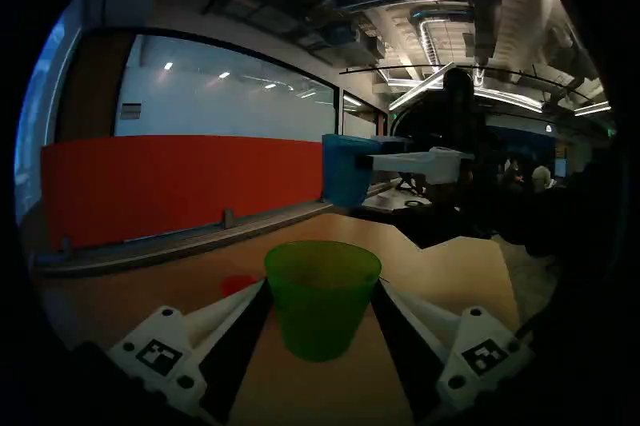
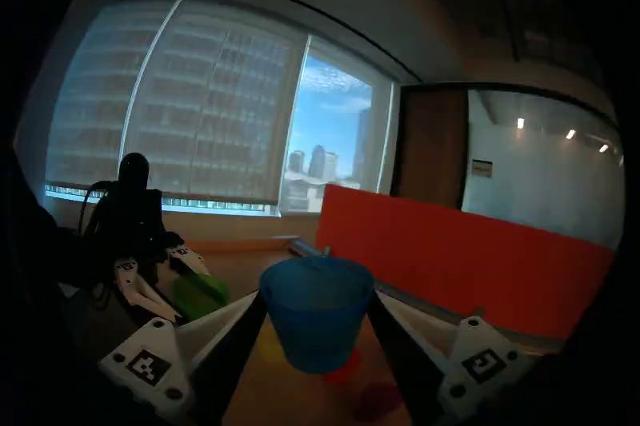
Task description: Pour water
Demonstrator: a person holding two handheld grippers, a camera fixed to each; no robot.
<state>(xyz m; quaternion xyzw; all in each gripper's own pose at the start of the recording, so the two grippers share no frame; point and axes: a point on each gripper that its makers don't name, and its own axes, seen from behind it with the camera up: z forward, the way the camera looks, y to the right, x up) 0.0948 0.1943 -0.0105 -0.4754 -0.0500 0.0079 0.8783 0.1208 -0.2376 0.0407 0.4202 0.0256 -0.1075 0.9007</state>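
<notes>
Open-plan office, dim. Tan wooden surface (image 1: 448, 266) w/ red partition (image 1: 184, 186) along far edge, glass wall (image 1: 224, 98) above it, big window (image 2: 216, 138) w/ city view on the right claw's side.

Task status, as judged: early-to-mid. Holding both cups, apparently off the surface, not pouring yet. Green cup (image 1: 322, 314) near and centre in left gripper view, upright, rim level. Looks empty inside, but hard to be sure thru tinted plastic. Blue cup (image 2: 318, 322) near and centre in right gripper view, also upright. Can't see any water level from this angle. No stream, no spill on the surface, just a red dot (image 1: 236, 284) left of green cup.

Left to do: bring cups together, tip one over the other's rim, level back, set down. Source vs. receiver: can't tell.

Left claw (image 1: 322, 290): part-closed, gripping green cup, a finger pressed on each side below the rim. Right claw (image 2: 318, 298): same, clamped on blue cup, fingers touching both sides.

Also seen from across: right claw w/ blue cup far in left gripper view, above and right of green cup, well apart. Left claw w/ green cup far left in right gripper view, maybe tilted, too small to call.
</notes>
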